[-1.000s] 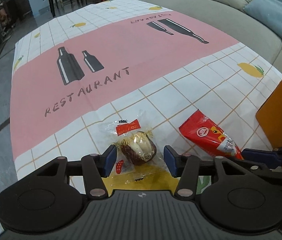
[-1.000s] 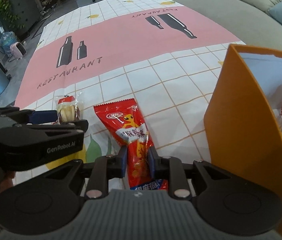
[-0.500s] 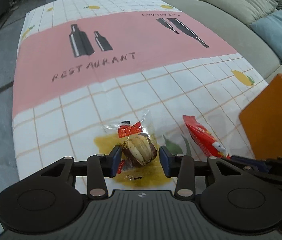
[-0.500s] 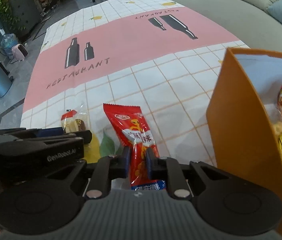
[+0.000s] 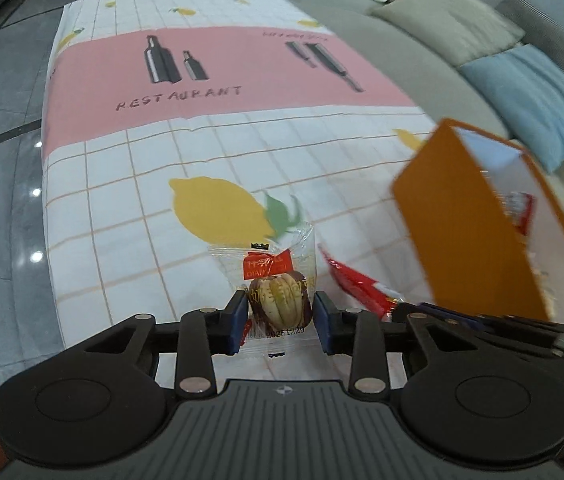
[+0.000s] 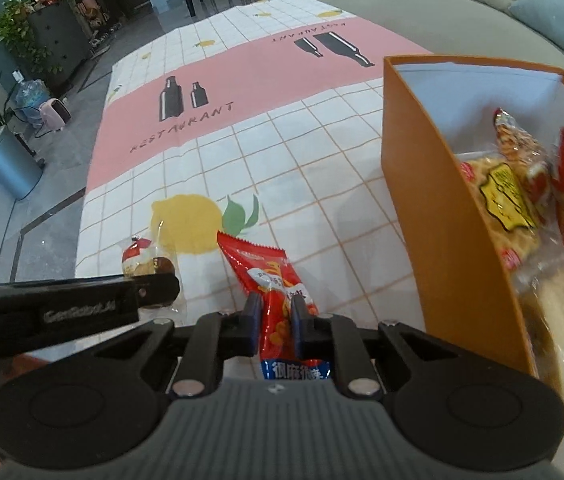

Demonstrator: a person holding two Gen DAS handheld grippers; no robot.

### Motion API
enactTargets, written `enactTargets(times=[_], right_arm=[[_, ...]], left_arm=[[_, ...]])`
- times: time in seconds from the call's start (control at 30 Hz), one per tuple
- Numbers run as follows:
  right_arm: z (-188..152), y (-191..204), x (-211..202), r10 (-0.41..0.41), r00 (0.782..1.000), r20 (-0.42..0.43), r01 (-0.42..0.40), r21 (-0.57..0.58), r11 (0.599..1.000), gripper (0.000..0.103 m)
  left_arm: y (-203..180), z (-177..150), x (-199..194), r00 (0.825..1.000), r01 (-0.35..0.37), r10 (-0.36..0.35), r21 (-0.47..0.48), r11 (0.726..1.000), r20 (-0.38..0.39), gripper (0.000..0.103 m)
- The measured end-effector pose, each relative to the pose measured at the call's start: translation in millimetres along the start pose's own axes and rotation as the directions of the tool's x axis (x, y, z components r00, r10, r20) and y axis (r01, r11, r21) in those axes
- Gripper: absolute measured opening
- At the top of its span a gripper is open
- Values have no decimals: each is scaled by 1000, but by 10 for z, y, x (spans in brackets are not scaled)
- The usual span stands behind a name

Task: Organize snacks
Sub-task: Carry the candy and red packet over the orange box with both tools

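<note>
Left wrist view: left gripper [image 5: 281, 322] closing on a clear-wrapped pastry [image 5: 280, 305], blue pads pressed to both sides of the brown lump inside, wrapper standing up between the fingers with its red label on top. Held clear of the tablecloth [image 5: 130, 208], above the printed lemon. Red snack packet [image 5: 355, 286] just to the right, partly hidden behind the other tool's black frame. Orange box [image 5: 457, 232] further right, open at the top, white inside, a red-and-white wrapper visible within. Picture blurred toward the right edge. Grey sofa with green and blue cushions beyond the table.

Right wrist view: right gripper [image 6: 276, 326] clenched on the red snack packet [image 6: 278, 292], pads pinching its lower half, blue bottom seam hanging below the fingers, top end pointing away over the cloth. Orange box [image 6: 433, 216] just beside on the right, near wall upright, filled with several wrapped snacks in yellow, red and pale wrappers. Left gripper [image 6: 150, 284] seen side-on at lower left, the pastry [image 6: 142, 258] at its tip. Part of a person's hand at the bottom left corner. Pink band with bottle prints and the word RESTAURANT across the middle of the cloth
</note>
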State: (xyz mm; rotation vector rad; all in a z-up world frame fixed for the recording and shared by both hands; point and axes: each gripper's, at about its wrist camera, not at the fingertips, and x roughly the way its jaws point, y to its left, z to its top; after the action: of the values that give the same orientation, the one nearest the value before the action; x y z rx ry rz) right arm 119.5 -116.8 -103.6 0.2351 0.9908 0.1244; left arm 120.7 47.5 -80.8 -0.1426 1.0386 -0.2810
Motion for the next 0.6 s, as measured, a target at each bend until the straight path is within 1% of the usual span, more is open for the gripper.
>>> enactTargets(times=[0.13, 0.2, 0.33, 0.43, 0.6], right_arm=[[-113, -76, -265, 32, 999, 39, -32, -3, 999, 12], [-145, -100, -409, 58, 996, 66, -57, -9, 998, 12], [-168, -166, -709, 93, 989, 115, -93, -1, 996, 12], [-161, -241, -907, 117, 981, 152, -123, 31, 992, 12], [-117, -360, -1196, 116, 968, 223, -133, 65, 989, 11]], left_arm=[[-96, -149, -235, 999, 1, 0, -14, 1000, 41, 39], [-142, -203, -347, 998, 13, -11, -20, 1000, 60, 39], [-286, -241, -552, 995, 29, -29, -6, 1000, 98, 39], [-443, -213, -669, 994, 25, -28, 26, 999, 110, 39], [-766, -142, -774, 993, -27, 14, 119, 993, 113, 39]])
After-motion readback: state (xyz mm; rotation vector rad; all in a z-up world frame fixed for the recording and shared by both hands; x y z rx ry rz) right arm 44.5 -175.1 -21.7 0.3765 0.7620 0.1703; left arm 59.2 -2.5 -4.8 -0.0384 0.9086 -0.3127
